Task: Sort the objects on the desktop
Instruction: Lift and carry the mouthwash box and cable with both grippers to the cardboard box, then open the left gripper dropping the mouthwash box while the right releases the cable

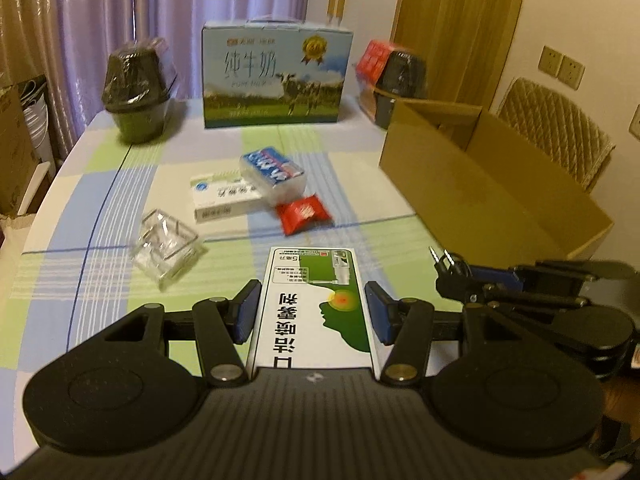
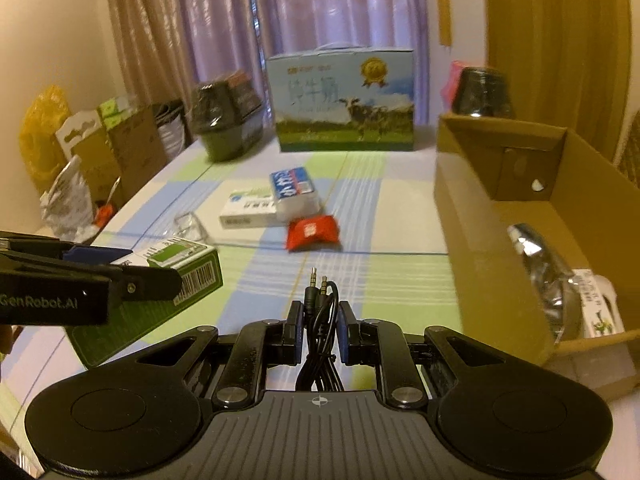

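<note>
Your left gripper (image 1: 313, 312) sits at the bottom centre of the left wrist view, its blue pads pressed against both long sides of a green-and-white rectangular cardboard spray box (image 1: 316, 304); it is clamped on that box, which is raised off the checked blue, green and white tablecloth (image 1: 100, 208). Your right gripper (image 2: 318, 334), at the bottom centre of the right wrist view, is closed on a coiled black audio cable with metal jack plugs (image 2: 320, 304), the plugs pointing upward between the pads. At mid-frame in the left wrist view, a white-and-green flat medicine box (image 1: 224, 198) lies on the cloth with a blue-and-white wrapped tissue pack (image 1: 274, 174) resting partly on top of it; a red foil snack packet (image 1: 305, 214) lies just below and right of the pack, touching or nearly so. A clear square glass dish (image 1: 168, 246) stands at the left, apart from the others. An open brown cardboard box (image 2: 472, 216) fills the right side of the right wrist view, holding a shiny silver foil item (image 2: 548, 276) and a white container (image 2: 598, 304). A blue-and-green milk carton case (image 1: 276, 76) stands at the upper centre, against the curtain.
</note>
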Motion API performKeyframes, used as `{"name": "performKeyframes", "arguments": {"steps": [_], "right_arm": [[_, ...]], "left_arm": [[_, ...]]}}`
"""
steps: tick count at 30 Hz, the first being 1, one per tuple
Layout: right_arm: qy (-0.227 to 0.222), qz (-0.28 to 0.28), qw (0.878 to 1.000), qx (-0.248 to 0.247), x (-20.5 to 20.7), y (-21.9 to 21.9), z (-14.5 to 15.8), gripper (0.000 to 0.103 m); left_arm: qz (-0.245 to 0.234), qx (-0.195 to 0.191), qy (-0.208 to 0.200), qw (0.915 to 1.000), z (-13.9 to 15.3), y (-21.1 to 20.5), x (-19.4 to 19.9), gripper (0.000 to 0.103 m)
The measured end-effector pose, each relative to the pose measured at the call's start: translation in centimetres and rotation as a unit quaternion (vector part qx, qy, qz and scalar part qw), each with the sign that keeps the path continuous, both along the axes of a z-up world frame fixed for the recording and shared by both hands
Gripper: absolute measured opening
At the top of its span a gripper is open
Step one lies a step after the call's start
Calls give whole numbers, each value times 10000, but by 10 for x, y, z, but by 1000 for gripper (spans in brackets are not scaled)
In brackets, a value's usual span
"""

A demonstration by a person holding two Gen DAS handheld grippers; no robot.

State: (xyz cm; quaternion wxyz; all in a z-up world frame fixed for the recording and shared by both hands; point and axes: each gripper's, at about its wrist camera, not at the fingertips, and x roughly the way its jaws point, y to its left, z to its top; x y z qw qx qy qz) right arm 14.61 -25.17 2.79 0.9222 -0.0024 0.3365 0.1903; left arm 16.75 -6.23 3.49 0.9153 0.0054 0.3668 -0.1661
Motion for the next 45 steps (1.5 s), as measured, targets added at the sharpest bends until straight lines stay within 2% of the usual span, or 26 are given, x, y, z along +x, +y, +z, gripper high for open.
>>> {"name": "performKeyframes", "arguments": {"steps": [6,12,17,22,28,34,39,45], "right_arm": [[-298,-281,9992,36,-2,-14,14,13],[-730,-536,9958,158,2,-32,48,13],[-866,-803,9924,346,14,-66,80,13],[-965,-1112,9890,153,24,-109,97,13],[-868,-1401,9863,-44,27,-155,95,13],[-747,-1578,9846,-16,29,-187,86,13],[-672,-1658,9839,3,34,-204,77,14],[-547,-1742,9832,56,45,-214,67,14]], "left_arm": [[-88,-169,-169,9997,15,-19,1,51],[-256,-299,-392,9985,31,-44,2,51],[-461,-425,-503,9968,43,-74,6,51],[-749,-569,-578,9939,52,-115,9,51],[-1072,-671,-567,9904,52,-165,16,51],[-1225,-641,-432,9895,39,-204,26,51],[-1252,-601,-377,9896,30,-217,37,51],[-1305,-736,-268,9883,26,-227,48,51]]}}
